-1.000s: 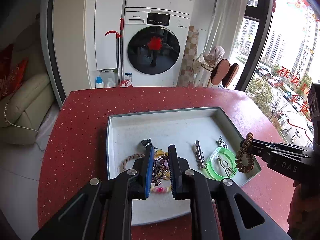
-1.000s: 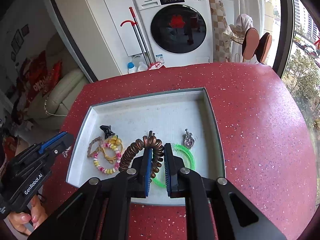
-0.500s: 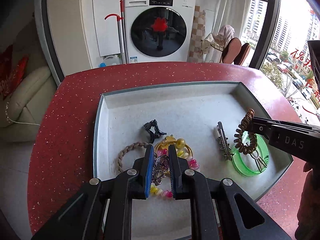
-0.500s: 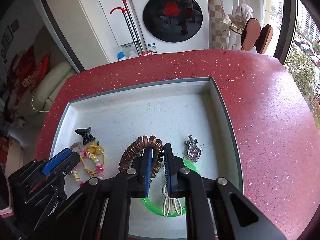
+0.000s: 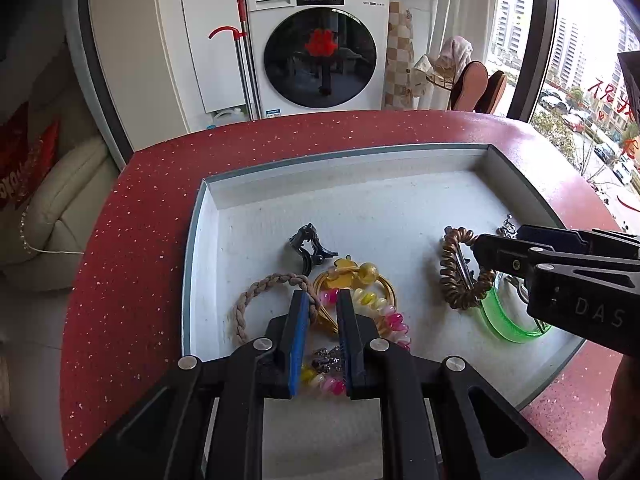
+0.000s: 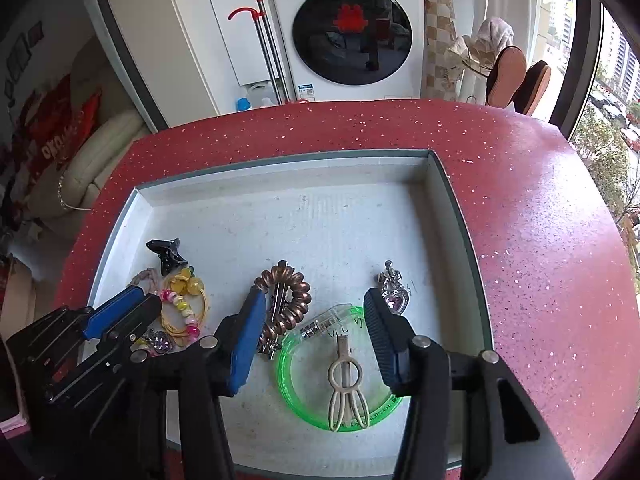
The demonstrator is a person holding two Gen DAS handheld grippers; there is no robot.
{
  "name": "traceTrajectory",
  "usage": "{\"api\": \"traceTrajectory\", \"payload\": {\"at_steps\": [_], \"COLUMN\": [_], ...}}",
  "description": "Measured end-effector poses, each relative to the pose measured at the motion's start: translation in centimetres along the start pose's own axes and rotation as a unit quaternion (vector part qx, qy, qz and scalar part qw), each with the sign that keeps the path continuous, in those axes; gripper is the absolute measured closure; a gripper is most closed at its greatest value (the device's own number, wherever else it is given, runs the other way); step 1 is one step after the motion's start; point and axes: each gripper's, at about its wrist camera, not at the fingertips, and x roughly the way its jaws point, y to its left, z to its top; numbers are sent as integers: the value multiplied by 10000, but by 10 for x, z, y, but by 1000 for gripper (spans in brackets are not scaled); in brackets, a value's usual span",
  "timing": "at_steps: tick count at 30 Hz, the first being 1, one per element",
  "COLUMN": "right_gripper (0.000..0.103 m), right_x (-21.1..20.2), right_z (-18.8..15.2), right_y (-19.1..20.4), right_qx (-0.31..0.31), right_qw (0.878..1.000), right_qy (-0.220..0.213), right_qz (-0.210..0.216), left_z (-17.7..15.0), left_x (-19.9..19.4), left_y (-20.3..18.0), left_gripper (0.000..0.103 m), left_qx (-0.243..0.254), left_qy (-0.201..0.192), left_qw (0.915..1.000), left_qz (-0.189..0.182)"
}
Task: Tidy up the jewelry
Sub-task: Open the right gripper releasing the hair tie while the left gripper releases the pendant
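Hovering right gripper (image 6: pixel 316 312), jaws opening

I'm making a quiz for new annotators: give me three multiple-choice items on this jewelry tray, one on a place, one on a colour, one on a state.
1. Where does the cream hair clip lie?
A. inside the ring-shaped bangle
B. on the red counter
C. under the black claw clip

2. What colour is that bangle?
A. blue
B. translucent green
C. gold

3. How does the right gripper stand to the brown spiral hair tie?
A. clamped on it, lifted off the tray
B. jaws apart, tie lying on the tray
C. out of view

Answers: 1 A, the clip sits within the bangle's ring in the right wrist view. 2 B, its rim glows green. 3 B, the jaws are opening, and the tie rests on the tray floor beside the blue left finger, no pad pressing it.
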Motion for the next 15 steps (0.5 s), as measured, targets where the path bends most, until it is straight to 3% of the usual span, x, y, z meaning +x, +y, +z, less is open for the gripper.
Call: {"api": "traceTrajectory", "payload": {"at_steps": [15], "right_gripper": [43], "right_x": [-38], "right_z": [-13], "right_y": [-22], "right_qx": [438], "right_qw": [9983], "right_qy": [-350], "right_qz": [156], "left_z": [3], "left_x": [-19], "left_y": [-5], "left_gripper": [70], "left_qx": [-42], "left_qy": [-244], "left_qw": [9997], "left_qz": [62]}}
